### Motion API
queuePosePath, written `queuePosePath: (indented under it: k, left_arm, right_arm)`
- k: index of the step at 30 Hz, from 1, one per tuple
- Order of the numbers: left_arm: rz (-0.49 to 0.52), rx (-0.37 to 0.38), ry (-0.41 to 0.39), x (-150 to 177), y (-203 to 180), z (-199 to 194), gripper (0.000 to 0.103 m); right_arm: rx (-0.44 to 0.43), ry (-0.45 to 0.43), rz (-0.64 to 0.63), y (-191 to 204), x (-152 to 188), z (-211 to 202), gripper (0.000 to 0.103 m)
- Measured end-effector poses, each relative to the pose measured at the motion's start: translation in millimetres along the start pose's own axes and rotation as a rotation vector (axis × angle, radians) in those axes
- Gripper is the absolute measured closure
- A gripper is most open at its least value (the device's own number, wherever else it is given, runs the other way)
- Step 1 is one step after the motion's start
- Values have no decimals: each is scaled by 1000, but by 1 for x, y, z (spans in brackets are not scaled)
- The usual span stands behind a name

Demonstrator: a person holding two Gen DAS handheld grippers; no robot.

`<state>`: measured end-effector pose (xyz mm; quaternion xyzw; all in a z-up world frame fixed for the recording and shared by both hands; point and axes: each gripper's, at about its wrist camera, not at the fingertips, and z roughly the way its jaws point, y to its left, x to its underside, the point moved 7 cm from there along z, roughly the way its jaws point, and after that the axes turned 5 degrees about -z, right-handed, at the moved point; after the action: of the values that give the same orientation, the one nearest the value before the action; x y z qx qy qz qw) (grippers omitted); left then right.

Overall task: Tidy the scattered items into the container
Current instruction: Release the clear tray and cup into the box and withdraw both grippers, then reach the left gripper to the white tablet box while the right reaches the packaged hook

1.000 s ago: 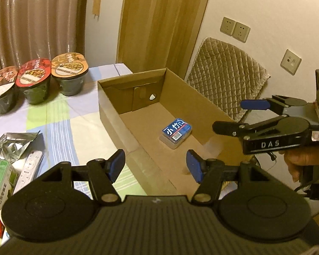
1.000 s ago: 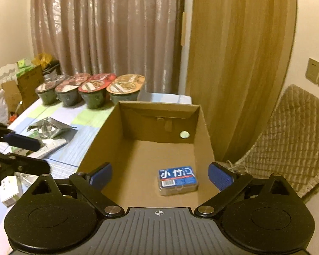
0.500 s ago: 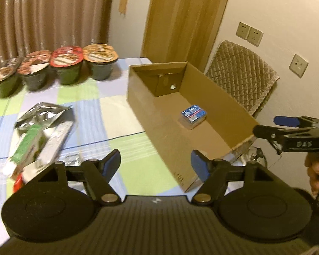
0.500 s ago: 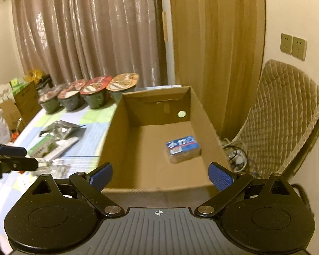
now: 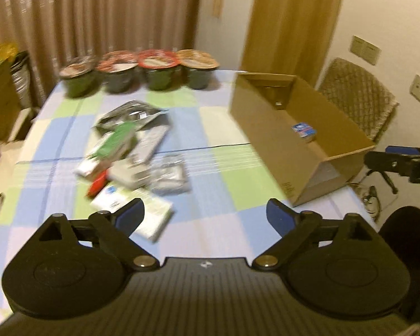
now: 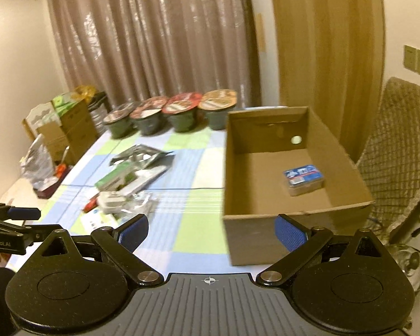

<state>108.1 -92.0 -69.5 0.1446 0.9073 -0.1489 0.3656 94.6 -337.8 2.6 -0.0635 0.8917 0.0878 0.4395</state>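
The table (image 5: 215, 128) is wearing a cloth of blue, green and white squares, and it is carrying everything. The big brown box (image 6: 268, 232) is sitting at the right side of the table with its top open, so things can be dropped in from above. Four bowls (image 5: 138, 74) with lids are standing in a neat row at the far edge, near the curtain, so they do not look like part of the mess. The pile of scattered things (image 5: 131, 156) is lying in the middle of the table, well apart from the box; it is blurry, but a silver bag (image 6: 138, 155), a green packet (image 6: 116, 177) and a white packet (image 5: 142, 210) are showing, some lying on top of others. One small blue pack (image 6: 303, 179) is lying flat on the floor of the box, so I think the tidying is only just starting. The left tongs (image 5: 205, 215) are wide open and holding nothing, and they are pointing toward the pile, with the white packet just beside the left finger, probably to pick up the next thing. The right tongs (image 6: 211, 232) are wide open and empty too, hanging in front of the near wall of the box, maybe out of the way.
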Motion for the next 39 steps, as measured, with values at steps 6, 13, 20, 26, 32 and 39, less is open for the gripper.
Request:
queuePosePath:
  k: [6, 13, 20, 26, 32, 39]
  left_arm:
    - [-49, -67, 10, 12, 41, -13, 2]
    - [-102, -90, 43, 23, 61, -7, 2]
    - [-165, -119, 87, 27, 71, 26, 2]
    - [-229, -123, 113, 25, 75, 63, 2]
    - [-292, -162, 101, 21, 83, 100, 2]
    - [-362, -195, 108, 22, 82, 154, 2]
  right_arm:
    - [-63, 23, -73, 38, 2, 8, 2]
    - [-91, 64, -127, 63, 6, 26, 2]
    - [-110, 100, -153, 71, 5, 52, 2]
    - [-132, 111, -168, 75, -3, 82, 2]
    - [-139, 123, -167, 79, -13, 126, 2]
    - [-132, 144, -136, 71, -24, 178, 2]
